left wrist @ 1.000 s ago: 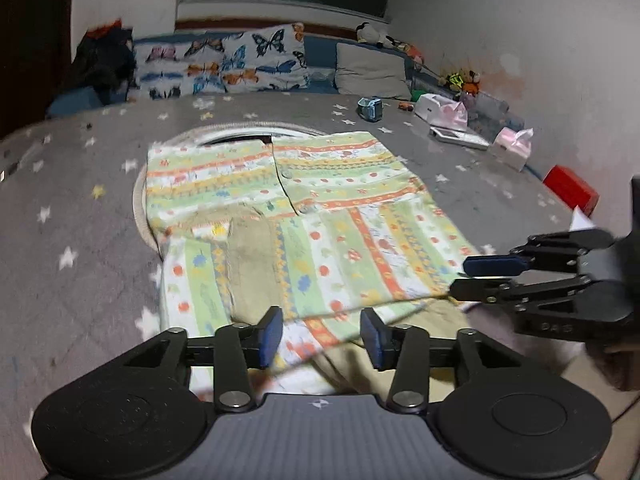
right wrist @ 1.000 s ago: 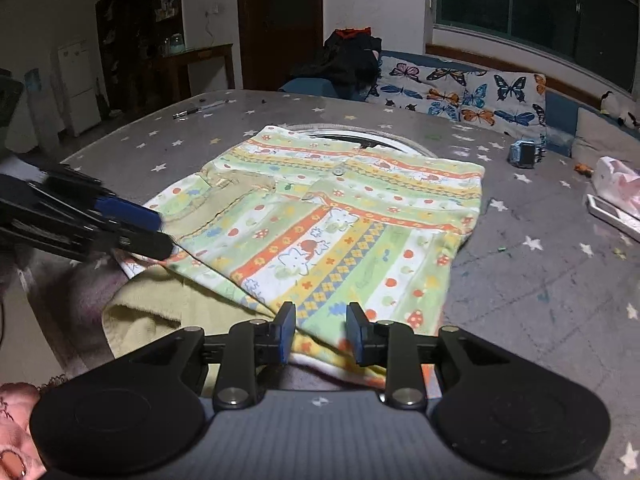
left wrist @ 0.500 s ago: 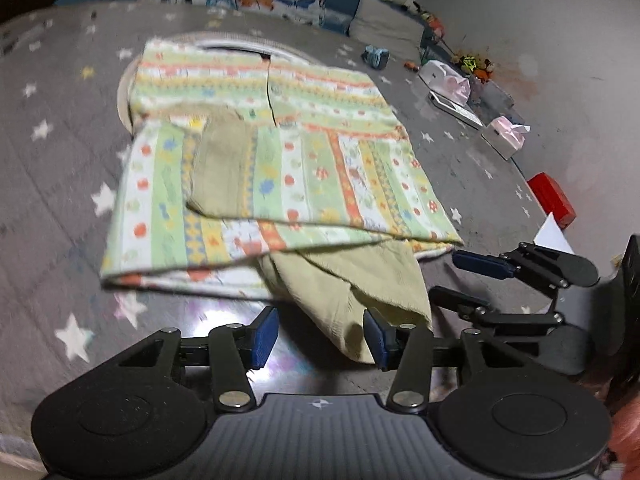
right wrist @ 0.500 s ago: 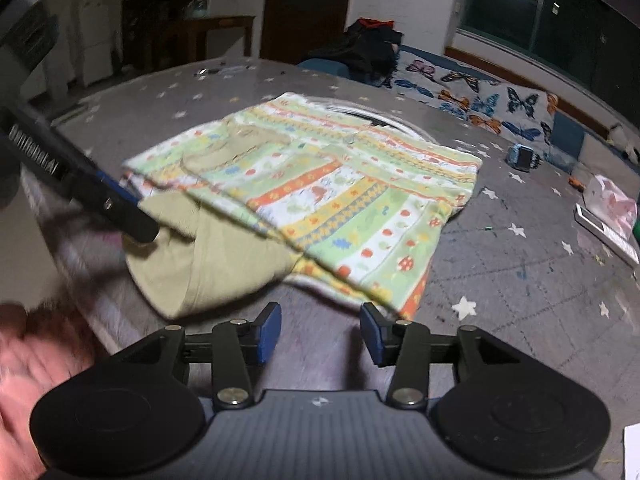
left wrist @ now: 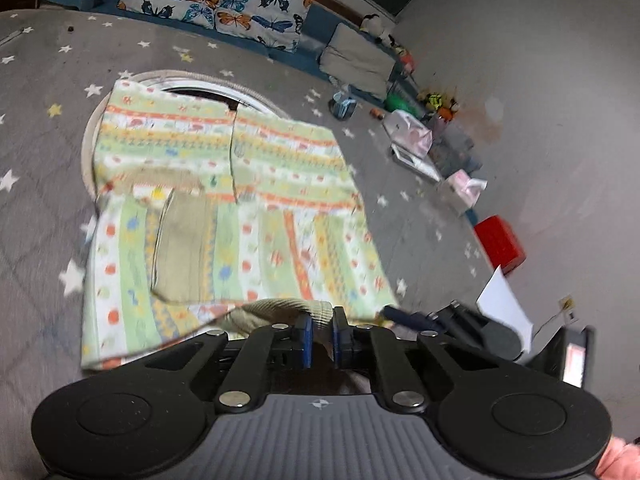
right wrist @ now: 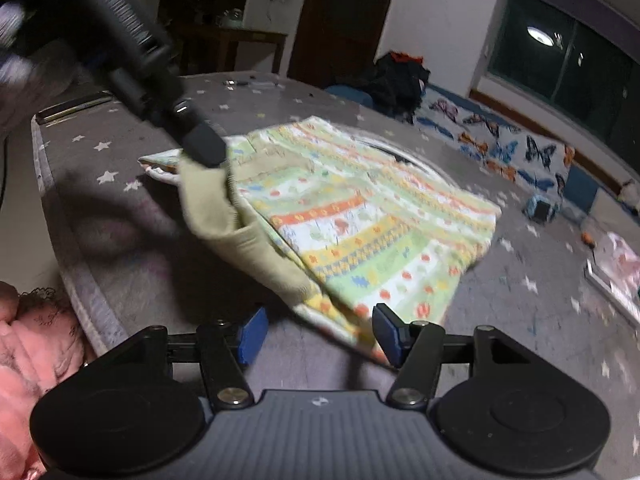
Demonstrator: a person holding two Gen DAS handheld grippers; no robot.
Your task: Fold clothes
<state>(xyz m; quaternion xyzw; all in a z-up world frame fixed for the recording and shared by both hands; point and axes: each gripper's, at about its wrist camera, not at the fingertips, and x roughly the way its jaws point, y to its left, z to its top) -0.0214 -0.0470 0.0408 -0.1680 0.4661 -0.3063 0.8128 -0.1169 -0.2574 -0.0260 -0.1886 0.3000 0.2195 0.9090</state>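
Observation:
A child's striped green, orange and white garment [left wrist: 224,216] with khaki cuffs lies partly folded on the grey star-patterned table [left wrist: 36,92]. My left gripper [left wrist: 319,338] is shut on the khaki cuff [left wrist: 280,310] at the garment's near edge and lifts it; the right wrist view shows it [right wrist: 200,148] pinching the same cuff [right wrist: 212,208]. My right gripper [right wrist: 318,334] is open and empty, just in front of the garment's near corner [right wrist: 360,312]. It also shows at the right in the left wrist view [left wrist: 404,316].
A round white ring [left wrist: 86,136] lies under the garment. A red box [left wrist: 500,244], white paper [left wrist: 506,312], pink packets [left wrist: 460,188] and toys sit along the table's right side. Butterfly cushions [left wrist: 224,0] line the far edge. The table's front edge [right wrist: 60,240] is close.
My left gripper has closed on the khaki cuff and raised it. My right gripper has let go, opened wide and drawn back from the garment.

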